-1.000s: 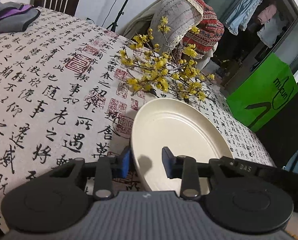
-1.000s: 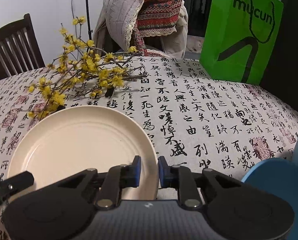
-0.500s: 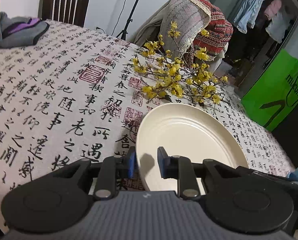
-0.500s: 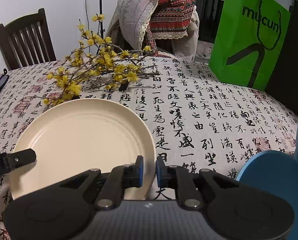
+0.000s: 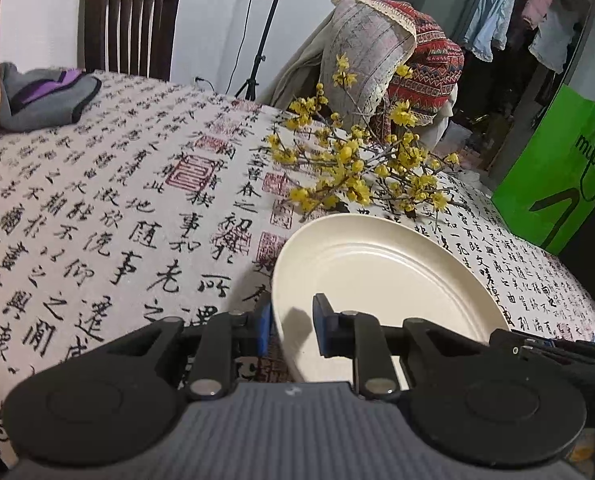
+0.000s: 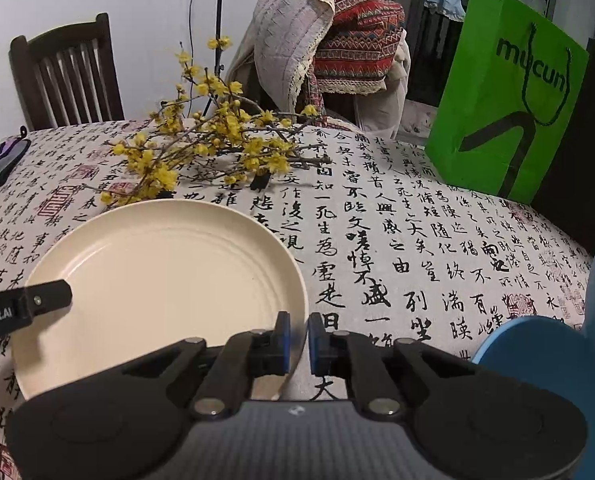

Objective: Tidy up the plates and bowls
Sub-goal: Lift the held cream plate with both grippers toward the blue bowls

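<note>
Both grippers' fingers [image 5: 264, 326] clamp the cream plate [image 5: 381, 276] over the calligraphy tablecloth [image 5: 97, 208]; green bag [image 6: 509, 96] behind.

The counter [image 6: 437, 264] wears a pale cloth printed with black calligraphy and red seals. Ahead of the right hand-held gripper [image 6: 297, 338] lies a cream plate [image 6: 157, 276]; beyond it a spray of yellow blossoms [image 6: 217, 148]. A green paper bag [image 6: 505, 108] stands far right, grey-purple cloth [image 5: 45, 96] far left.
</note>
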Tool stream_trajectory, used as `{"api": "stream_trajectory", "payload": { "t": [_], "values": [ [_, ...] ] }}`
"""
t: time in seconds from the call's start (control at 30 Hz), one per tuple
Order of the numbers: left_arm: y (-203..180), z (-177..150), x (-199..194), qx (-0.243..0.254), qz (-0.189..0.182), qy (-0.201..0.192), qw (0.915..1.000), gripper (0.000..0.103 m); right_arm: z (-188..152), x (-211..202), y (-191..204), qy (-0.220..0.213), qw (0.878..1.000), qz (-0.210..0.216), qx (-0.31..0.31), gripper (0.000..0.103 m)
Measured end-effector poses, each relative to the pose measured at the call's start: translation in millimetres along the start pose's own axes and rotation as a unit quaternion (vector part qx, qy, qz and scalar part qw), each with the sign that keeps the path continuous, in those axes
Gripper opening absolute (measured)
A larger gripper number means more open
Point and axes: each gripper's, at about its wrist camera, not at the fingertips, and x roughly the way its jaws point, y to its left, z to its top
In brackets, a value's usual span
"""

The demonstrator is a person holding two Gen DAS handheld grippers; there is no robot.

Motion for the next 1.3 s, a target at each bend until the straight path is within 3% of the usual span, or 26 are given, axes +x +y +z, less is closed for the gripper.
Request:
{"api": "stream_trajectory", "payload": {
  "t": [0.37, 1.3],
  "values": [
    [1.5, 1.8, -1.2, 0.003, 0.001, 0.001, 1.0, 0.018, -2.4, -4.8, -4.6, -0.015, 1.0, 0.011, 0.013, 0.008],
    [1.3, 18.8, -54.5, 0.019, 0.011, -0.065, 0.9977, 0.018, 4.7, -52.3, -5.5, -0.084, 0.994, 0.057, 0.029, 0.008]
  ]
}}
